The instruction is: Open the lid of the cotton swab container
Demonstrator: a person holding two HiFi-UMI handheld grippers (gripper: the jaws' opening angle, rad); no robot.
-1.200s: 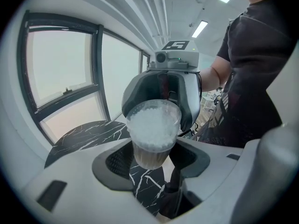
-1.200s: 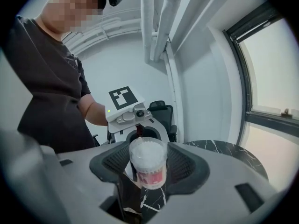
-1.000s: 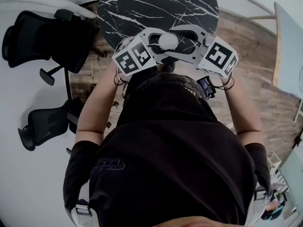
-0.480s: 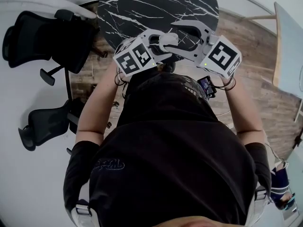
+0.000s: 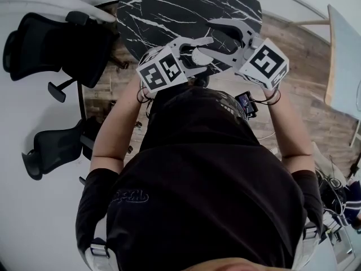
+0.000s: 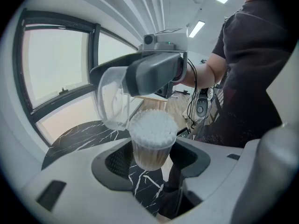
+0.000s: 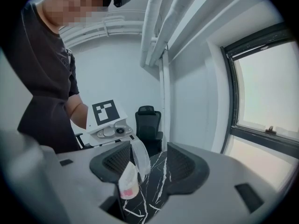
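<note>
The cotton swab container (image 6: 150,146), a clear cup packed with white swabs, hangs in the air above the table with my left gripper (image 6: 152,160) shut on its sides. Its clear lid (image 6: 111,99) stands tipped up and off to the left of the rim, so the swab tops are bare. My right gripper (image 7: 149,164) has its jaws wide apart, and the lid (image 7: 140,157) rests against its left pad only, above the container (image 7: 128,185). In the head view both grippers meet over the table's near edge, the left gripper (image 5: 197,55) at the left and the right gripper (image 5: 215,37) at the right.
A round black marble table (image 5: 169,4) lies below the grippers. Two black office chairs (image 5: 53,44) (image 5: 53,148) stand to the left by a white desk. The person's torso fills the lower head view. Wood floor shows at the right.
The right gripper has drawn up and to the right, away from the left one. The round white swab top now shows between the jaws. The left gripper has held still.
</note>
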